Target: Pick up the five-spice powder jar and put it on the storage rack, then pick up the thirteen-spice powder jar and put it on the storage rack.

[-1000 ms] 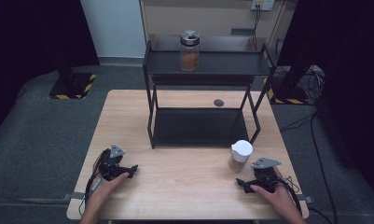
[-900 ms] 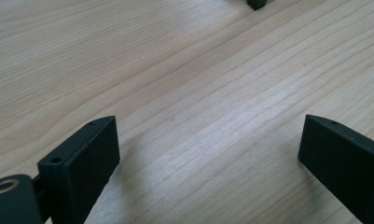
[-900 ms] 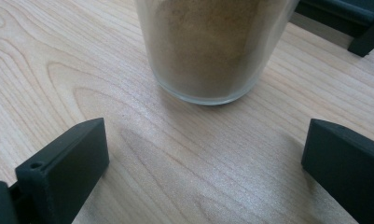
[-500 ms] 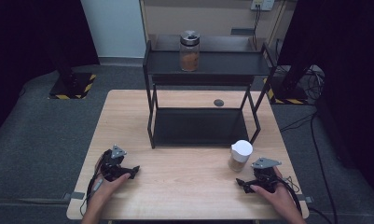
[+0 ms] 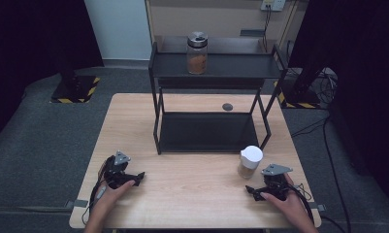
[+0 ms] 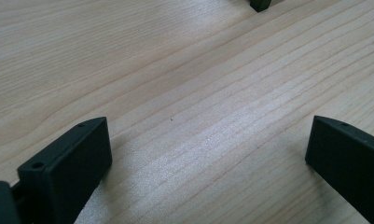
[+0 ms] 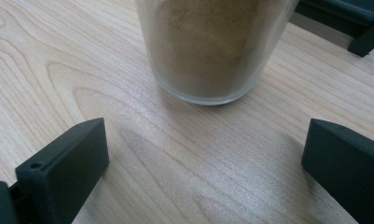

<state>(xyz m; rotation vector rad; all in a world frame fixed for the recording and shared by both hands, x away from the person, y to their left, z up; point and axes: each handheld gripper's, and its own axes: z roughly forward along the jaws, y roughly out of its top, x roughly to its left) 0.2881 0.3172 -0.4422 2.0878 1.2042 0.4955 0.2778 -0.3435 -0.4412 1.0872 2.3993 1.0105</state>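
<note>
Right gripper view: right tongs (image 7: 205, 158) spread, empty, near powder jar (image 7: 212, 46) on counter (image 7: 82, 56); left tongs (image 6: 208, 154) just opened wide, empty.

Both hands are resting low near the bottom edge, well apart. The left gripper (image 5: 134, 178) is lying with jaws just opened wide, nothing between them. The right gripper (image 5: 252, 191) is gaping too.
</note>
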